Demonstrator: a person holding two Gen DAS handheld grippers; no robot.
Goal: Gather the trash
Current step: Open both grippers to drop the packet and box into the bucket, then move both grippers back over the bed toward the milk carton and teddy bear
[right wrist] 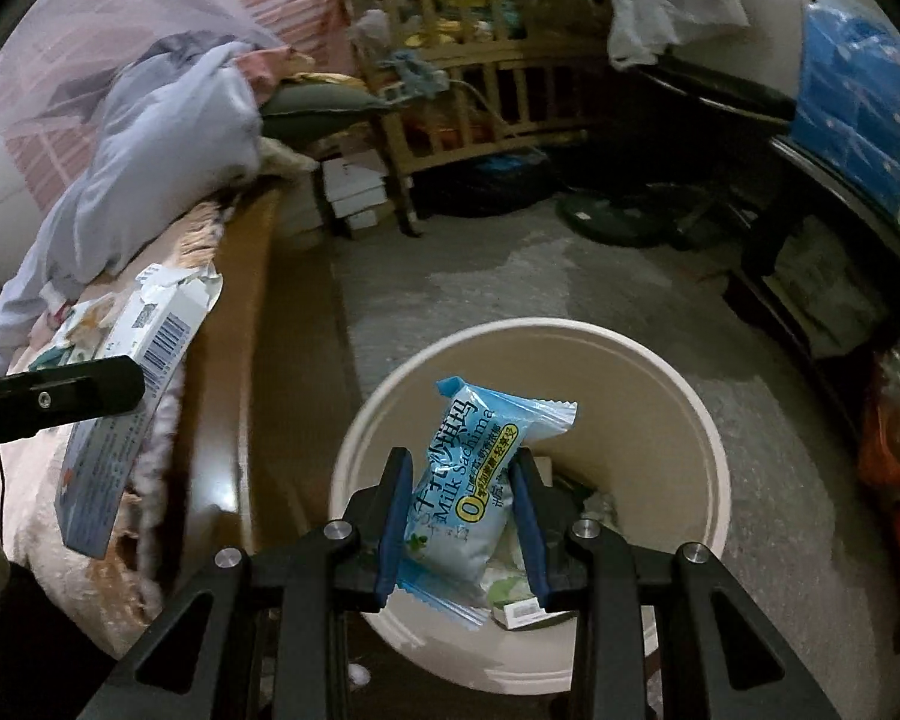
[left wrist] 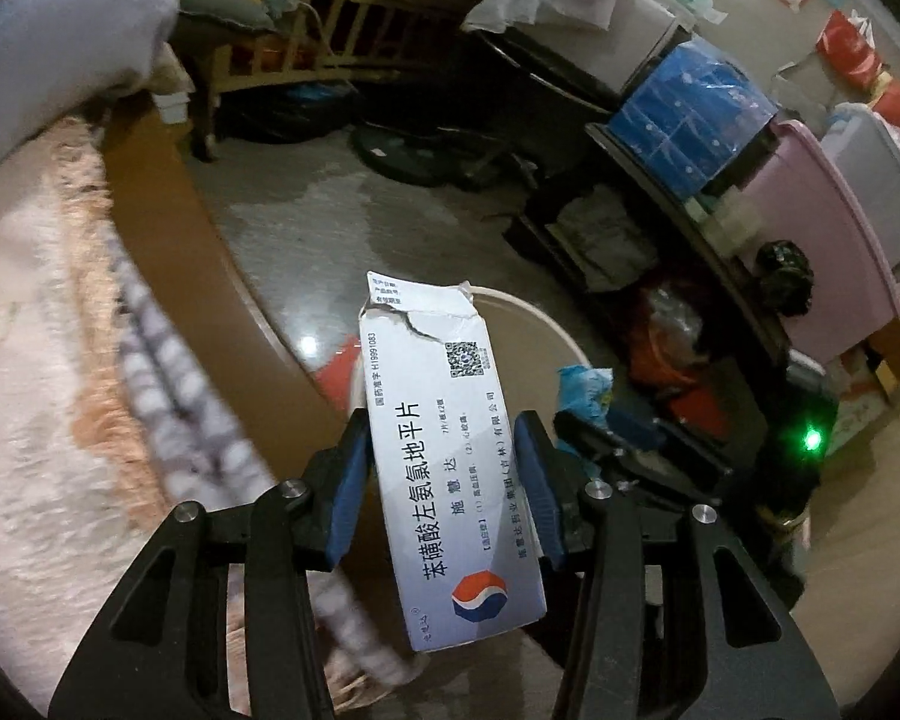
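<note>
My left gripper (left wrist: 444, 420) is shut on a white medicine box (left wrist: 444, 468) with a torn top flap, held upright above the floor beside the bed. Behind the box curves the rim of the cream bin (left wrist: 549, 324). To its right shows a crumpled end of the blue wrapper (left wrist: 585, 387). In the right wrist view my right gripper (right wrist: 462, 459) is shut on a blue Milk Sachima snack wrapper (right wrist: 480, 468), directly over the open cream bin (right wrist: 642, 396), which holds some paper trash. The medicine box (right wrist: 144, 336) hangs at the left over the bed edge.
A bed with a pink fuzzy blanket (left wrist: 36, 324) and a brown wooden side rail (right wrist: 234, 372) runs along the left. A wooden crib (right wrist: 480, 90) stands at the back. A dark shelf with a blue box (left wrist: 684, 114) and a pink tub (left wrist: 822, 240) lines the right.
</note>
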